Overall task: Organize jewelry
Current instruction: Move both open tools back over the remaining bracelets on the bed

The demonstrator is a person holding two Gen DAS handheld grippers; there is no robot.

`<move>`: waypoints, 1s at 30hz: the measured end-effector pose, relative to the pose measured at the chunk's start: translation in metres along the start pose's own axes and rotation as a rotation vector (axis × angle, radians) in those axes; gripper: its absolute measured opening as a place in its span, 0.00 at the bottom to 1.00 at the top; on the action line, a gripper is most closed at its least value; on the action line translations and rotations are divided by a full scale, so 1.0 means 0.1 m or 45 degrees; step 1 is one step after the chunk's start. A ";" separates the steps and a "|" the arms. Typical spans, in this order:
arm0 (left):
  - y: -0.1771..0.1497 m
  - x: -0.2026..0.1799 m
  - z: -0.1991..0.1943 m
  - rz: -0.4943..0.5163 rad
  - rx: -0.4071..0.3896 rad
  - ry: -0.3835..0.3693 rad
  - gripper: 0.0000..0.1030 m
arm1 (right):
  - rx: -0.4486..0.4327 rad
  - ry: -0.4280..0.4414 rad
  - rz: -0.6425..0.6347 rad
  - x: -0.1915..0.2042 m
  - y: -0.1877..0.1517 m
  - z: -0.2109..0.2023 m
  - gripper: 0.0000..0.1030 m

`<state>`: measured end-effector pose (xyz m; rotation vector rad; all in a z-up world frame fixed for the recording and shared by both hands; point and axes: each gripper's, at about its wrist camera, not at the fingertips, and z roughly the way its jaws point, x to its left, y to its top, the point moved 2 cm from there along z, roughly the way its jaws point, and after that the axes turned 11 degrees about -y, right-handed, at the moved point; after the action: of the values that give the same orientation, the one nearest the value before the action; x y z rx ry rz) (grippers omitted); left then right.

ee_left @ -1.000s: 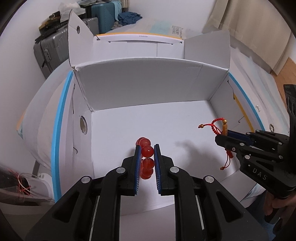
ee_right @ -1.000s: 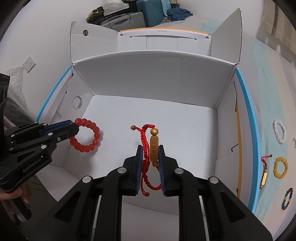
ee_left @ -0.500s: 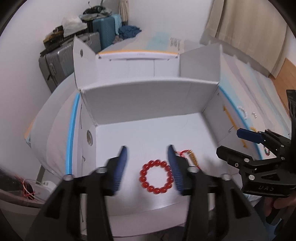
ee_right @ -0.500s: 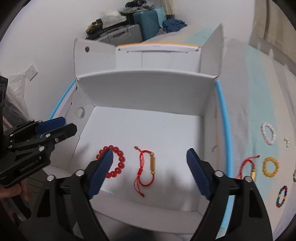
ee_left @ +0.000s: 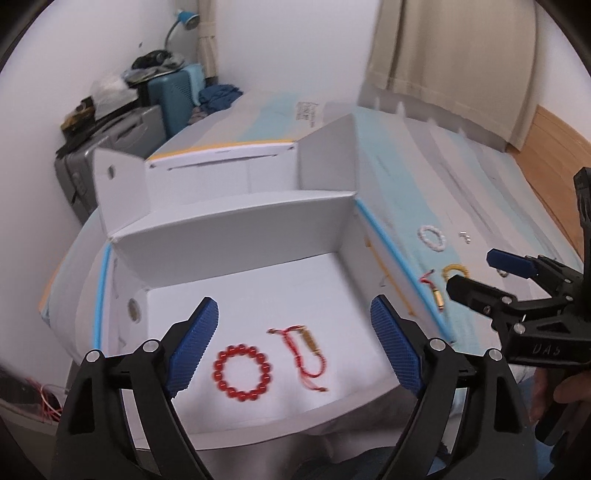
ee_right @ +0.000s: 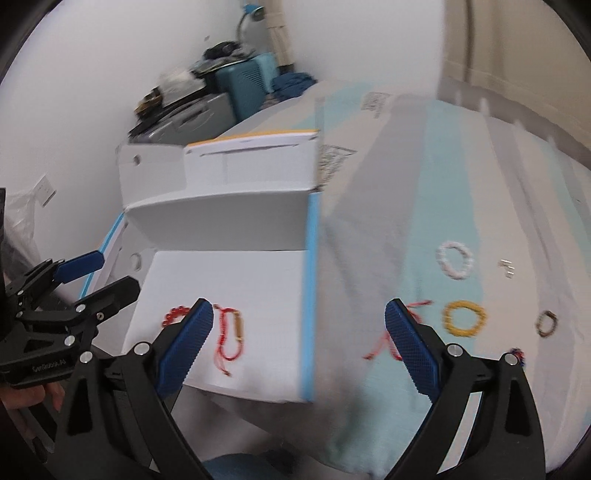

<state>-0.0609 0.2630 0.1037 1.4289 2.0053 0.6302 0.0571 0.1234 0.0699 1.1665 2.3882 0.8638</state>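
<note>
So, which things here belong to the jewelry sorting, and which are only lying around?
Part of the job:
white cardboard box
red round-bead bracelet
red cord bracelet with gold tube
white bead bracelet
yellow bead bracelet
dark multicolour bead bracelet

Just lying about:
teal suitcase
grey suitcase
blue desk lamp

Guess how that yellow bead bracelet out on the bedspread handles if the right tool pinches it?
The yellow bead bracelet is a ring of small round beads, so it will probably sag rather than hold shape. Smooth beads may slip between the pads unless gripped across the strand. It lies flat on soft bedspread, so it likely won't roll. The view is blurred, so this is tentative.
</note>
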 end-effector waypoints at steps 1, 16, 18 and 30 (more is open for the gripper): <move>0.02 -0.09 0.01 0.012 0.001 -0.010 0.81 | -0.003 -0.019 0.019 -0.11 -0.01 -0.05 0.88; 0.21 -1.38 0.25 0.175 -0.008 -0.134 0.94 | -0.049 -0.177 0.185 -1.46 -0.23 -0.62 0.88; 0.20 -1.52 0.32 0.191 0.003 -0.152 0.94 | -0.043 -0.195 0.198 -1.62 -0.29 -0.66 0.91; -0.06 -2.23 1.02 0.256 0.103 -0.254 0.94 | 0.037 -0.283 0.288 -2.38 -0.65 -0.53 0.93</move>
<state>0.0625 0.0532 0.0697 1.6864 1.7643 0.4730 0.1332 -0.1167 0.0773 1.4828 2.1258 0.7242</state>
